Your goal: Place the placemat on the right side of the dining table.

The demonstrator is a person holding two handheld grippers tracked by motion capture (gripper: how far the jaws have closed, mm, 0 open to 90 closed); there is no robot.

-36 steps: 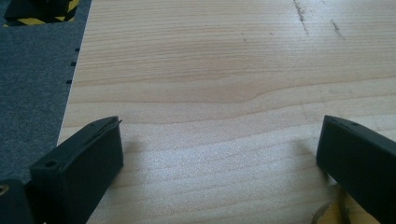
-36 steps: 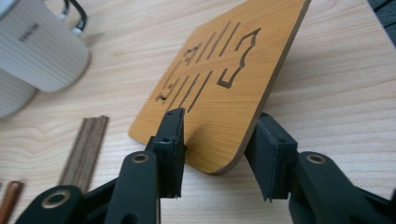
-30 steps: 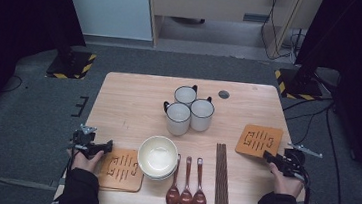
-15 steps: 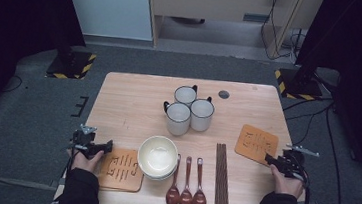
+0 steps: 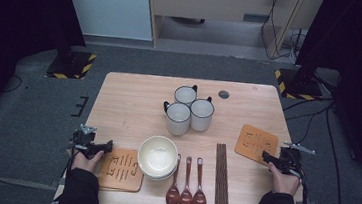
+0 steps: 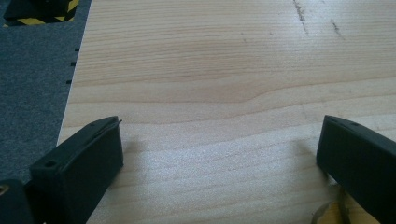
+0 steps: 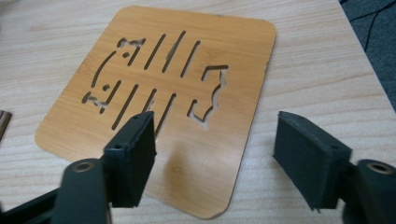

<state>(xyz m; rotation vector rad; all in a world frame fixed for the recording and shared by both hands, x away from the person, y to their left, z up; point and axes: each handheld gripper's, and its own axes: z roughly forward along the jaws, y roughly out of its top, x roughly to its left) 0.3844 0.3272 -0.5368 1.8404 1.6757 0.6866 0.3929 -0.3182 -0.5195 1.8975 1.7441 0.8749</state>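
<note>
Bamboo coaster (image 7: 159,102), slotted, flat on table (image 5: 128,102) at 4 o'clock, near edge. R gripper (image 7: 215,154) jaws spread, straddling its near corner. L gripper (image 6: 219,154) jaws spread, nothing held. Advice: go low, pinch corner squarely, lift w/o sliding.

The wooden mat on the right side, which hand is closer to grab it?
Probably right. The right gripper hangs open at the wooden mat, one jaw over it. The left gripper is across the table.
</note>
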